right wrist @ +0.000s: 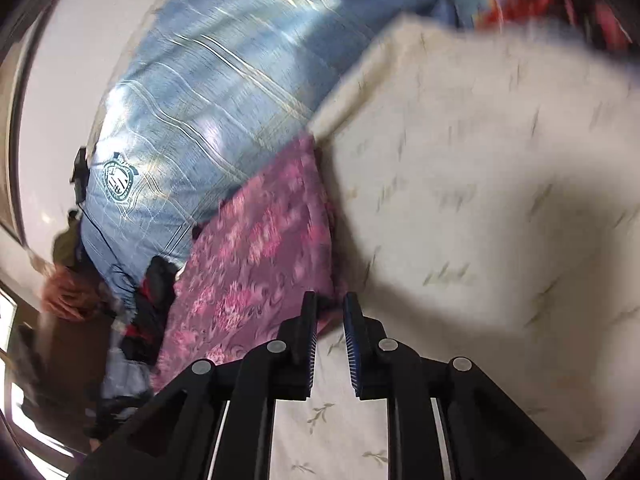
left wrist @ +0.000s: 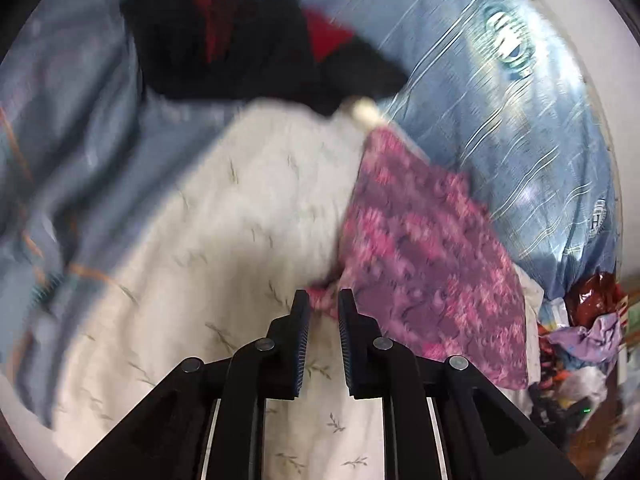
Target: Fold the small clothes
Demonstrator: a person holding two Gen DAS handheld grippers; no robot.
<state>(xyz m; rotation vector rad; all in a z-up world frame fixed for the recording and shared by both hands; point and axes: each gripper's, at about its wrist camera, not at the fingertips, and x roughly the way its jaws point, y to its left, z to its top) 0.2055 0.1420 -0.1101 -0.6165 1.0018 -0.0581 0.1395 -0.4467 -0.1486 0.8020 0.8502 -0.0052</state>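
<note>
A purple garment with a pink flower pattern (left wrist: 424,248) lies partly raised over a white sheet printed with small leaves (left wrist: 224,208). My left gripper (left wrist: 323,300) is nearly shut, with the garment's near corner pinched between its tips. In the right wrist view the same garment (right wrist: 256,248) runs up and left from my right gripper (right wrist: 329,302). That gripper's narrow jaws hold another edge of it over the white sheet (right wrist: 480,160). Both views are blurred.
A blue quilt with pale stripes (left wrist: 480,100) (right wrist: 200,92) lies bunched beyond the garment. Black and red clothes (left wrist: 240,40) sit in a heap at the far side. Mixed clutter and bags (left wrist: 580,340) lie off the bed's edge, and dark clothes (right wrist: 152,304) lie beside the garment.
</note>
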